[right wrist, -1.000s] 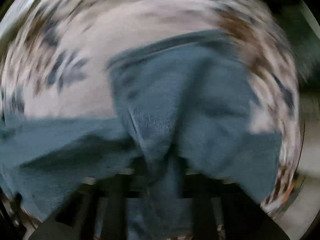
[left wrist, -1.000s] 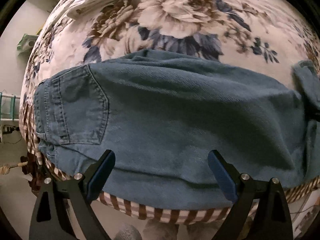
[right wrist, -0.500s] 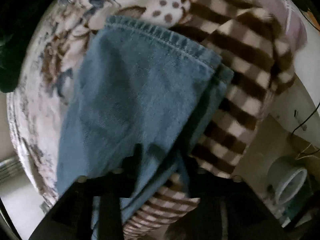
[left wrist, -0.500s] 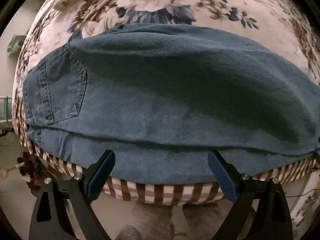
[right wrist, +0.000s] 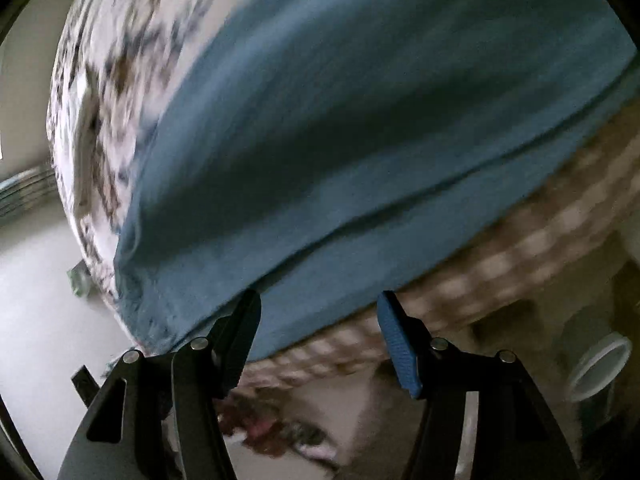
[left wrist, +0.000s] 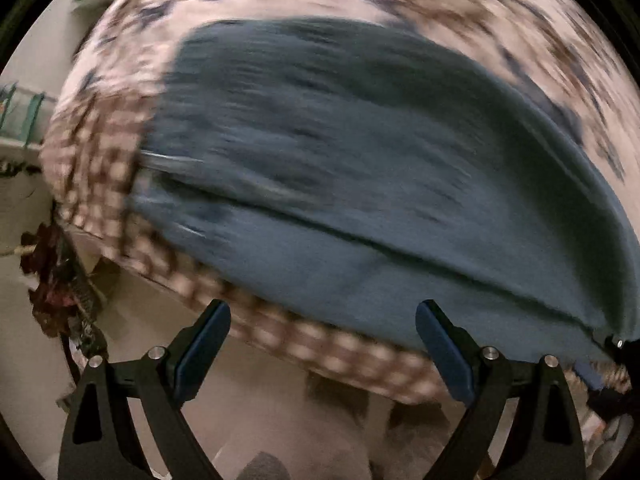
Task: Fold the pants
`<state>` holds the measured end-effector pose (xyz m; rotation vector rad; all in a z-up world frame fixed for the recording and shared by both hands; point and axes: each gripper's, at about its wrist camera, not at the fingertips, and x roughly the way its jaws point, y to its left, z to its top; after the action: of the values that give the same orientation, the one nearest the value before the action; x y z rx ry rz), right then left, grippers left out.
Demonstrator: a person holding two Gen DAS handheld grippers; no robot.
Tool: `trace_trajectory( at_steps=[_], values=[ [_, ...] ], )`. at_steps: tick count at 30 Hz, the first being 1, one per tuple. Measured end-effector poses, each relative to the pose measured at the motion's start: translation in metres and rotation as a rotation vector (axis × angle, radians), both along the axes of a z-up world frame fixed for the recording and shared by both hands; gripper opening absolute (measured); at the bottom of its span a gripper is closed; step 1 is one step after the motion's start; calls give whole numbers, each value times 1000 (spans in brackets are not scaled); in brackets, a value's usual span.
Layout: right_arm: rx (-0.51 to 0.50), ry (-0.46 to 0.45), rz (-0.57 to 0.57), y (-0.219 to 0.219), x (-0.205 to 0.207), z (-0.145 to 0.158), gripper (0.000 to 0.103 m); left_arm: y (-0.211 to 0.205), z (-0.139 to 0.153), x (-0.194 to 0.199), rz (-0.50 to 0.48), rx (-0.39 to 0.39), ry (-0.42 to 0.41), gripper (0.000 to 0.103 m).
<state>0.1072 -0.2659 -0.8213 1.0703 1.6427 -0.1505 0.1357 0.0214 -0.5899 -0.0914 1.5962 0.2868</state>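
Observation:
Blue denim pants [left wrist: 360,160] lie folded lengthwise on a bed, one layer over the other with a long edge running across. Both views are blurred by motion. My left gripper [left wrist: 322,312] hangs open over the bed's near edge, just off the pants' lower hem side, with nothing between its fingers. In the right wrist view the pants [right wrist: 360,120] fill the upper picture. My right gripper [right wrist: 318,300] is apart from the cloth at the pants' near edge; its jaws are opening and nothing lies between them.
The bed has a floral cover [left wrist: 500,20] and a brown checked blanket [left wrist: 340,356] hanging over its near side. Pale floor lies below. A white round container [right wrist: 600,364] stands on the floor at the right, and a dark red bundle [left wrist: 52,292] at the left.
My right gripper let go of the pants leg it was shut on and opened. The left gripper slid along the pants, so the back pocket left its view.

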Motion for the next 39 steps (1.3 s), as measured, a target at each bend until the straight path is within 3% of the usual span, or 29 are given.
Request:
trace_trajectory(
  at_steps=[2, 6, 9, 11, 13, 14, 15, 19, 24, 26, 28, 31, 34, 36, 38, 39],
  values=[
    [22, 19, -35, 39, 15, -17, 63, 37, -4, 5, 53, 7, -7, 95],
    [29, 32, -166, 74, 31, -42, 61, 102, -15, 14, 236, -42, -33, 95],
    [10, 5, -278, 84, 39, -49, 46, 139, -23, 18, 328, -77, -67, 94],
    [0, -14, -304, 91, 39, -48, 43, 164, -33, 22, 376, -105, -78, 92],
    [-33, -18, -285, 98, 40, -44, 33, 178, -47, 27, 366, -134, -84, 49],
    [-52, -23, -264, 105, 43, -43, 27, 185, -54, 33, 357, -161, -90, 39],
    [-71, -33, -236, 115, 47, -39, 11, 192, -57, 35, 344, -166, -101, 34],
    [-138, -38, -173, 140, 59, -19, 4, 192, -38, 29, 251, -110, -192, 23],
    [-160, -54, -124, 156, 45, 17, 3, 212, -12, 3, 239, -118, -213, 22],
    [-168, -32, -90, 155, 32, 22, 3, 180, -4, 0, 245, -124, -174, 22],
    [-160, -11, -85, 124, 4, 21, 3, 174, -8, -4, 246, -122, -141, 22],
    [-155, 14, -64, 116, -18, 8, 3, 171, -29, -9, 225, -107, -101, 25],
    [-142, 53, -36, 112, -11, -15, 9, 175, -37, -10, 247, -102, -60, 35],
    [-106, 64, -26, 113, -1, -22, 13, 171, -29, -10, 229, -93, -53, 36],
    [-57, 35, -48, 103, -4, -15, 34, 158, -16, -5, 178, -32, -56, 53],
    [-63, 21, -58, 95, -6, -11, 42, 147, -8, -5, 138, -6, -65, 73]
  ],
)
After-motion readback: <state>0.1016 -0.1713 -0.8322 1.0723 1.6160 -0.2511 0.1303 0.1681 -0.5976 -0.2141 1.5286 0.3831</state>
